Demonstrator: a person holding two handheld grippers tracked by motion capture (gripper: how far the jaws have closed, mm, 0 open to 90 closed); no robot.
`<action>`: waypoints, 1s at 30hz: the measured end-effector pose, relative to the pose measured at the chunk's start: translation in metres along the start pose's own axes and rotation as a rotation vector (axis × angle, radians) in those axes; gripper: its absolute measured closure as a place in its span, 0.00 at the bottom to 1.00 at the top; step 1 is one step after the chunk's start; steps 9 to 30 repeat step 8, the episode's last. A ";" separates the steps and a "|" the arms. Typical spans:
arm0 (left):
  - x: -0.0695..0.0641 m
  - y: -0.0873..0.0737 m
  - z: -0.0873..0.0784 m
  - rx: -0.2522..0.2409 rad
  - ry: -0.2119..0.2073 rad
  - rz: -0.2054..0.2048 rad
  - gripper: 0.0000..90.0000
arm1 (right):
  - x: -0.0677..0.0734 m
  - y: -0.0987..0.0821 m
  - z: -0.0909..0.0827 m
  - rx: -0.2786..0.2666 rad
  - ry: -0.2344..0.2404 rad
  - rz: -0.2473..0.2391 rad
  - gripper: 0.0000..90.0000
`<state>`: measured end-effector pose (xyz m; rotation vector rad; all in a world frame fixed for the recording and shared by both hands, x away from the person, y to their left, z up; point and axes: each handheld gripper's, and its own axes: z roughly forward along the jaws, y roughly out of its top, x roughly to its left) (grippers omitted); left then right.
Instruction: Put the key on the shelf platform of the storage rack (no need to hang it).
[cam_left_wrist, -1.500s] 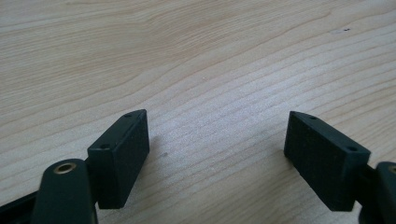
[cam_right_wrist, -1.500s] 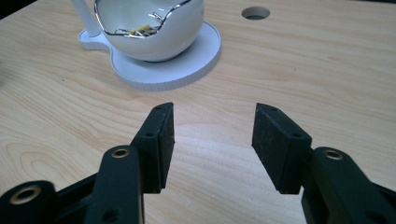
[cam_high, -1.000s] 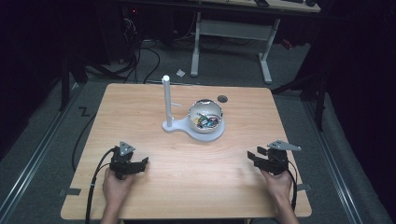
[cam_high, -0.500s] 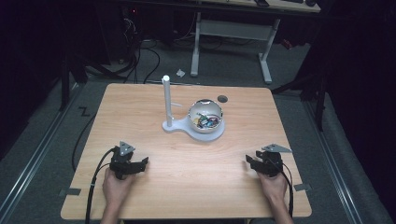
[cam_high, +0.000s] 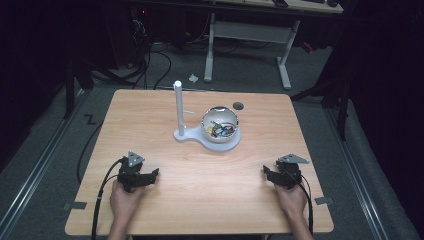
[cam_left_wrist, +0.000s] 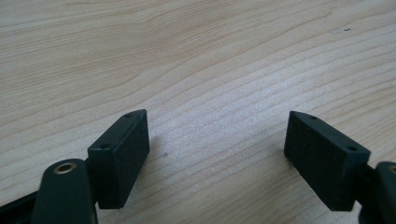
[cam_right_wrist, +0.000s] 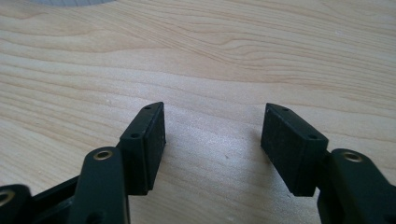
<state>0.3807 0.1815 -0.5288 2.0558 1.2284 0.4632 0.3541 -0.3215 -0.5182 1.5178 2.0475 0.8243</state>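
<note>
Both grippers sit low at the bottom of the frame, one toward each lower corner of the tabletop (cam_high: 165, 107), as though parked at a resting stance. The left gripper (cam_high: 150, 175) lies at lower left with the person's hand behind it, its jaws spread wide and nothing between them; its own view looks along them at bare wood grain. The right gripper (cam_high: 267, 173) is at lower right, and its jaws have just been opening, standing apart with nothing between them but wood, so it too is released.

The things nearest them are well apart from both, in the upper middle of the frame. A glass bowl (cam_high: 220, 124) sits on a white base (cam_high: 200, 140), holding a tangle of small colourful pieces that are too small to identify. A white post (cam_high: 177, 107) rises upright from the left end of the same base, just beside the bowl. I judge the post is there to take or hang what the bowl holds, and that setting the stand centrally keeps it equally reachable for either hand.

A small dark round spot (cam_high: 238, 105) lies on the wood just beyond the bowl.
</note>
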 end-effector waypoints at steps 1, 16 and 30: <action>0.000 0.000 0.000 0.000 0.000 0.000 0.25 | 0.000 0.000 0.000 0.000 -0.001 0.001 0.44; 0.000 0.000 0.000 0.000 0.000 0.000 0.25 | 0.000 0.000 0.000 0.001 -0.002 0.002 0.44; 0.000 0.000 0.000 0.000 0.000 0.000 0.25 | 0.000 0.000 0.000 0.001 -0.002 0.002 0.44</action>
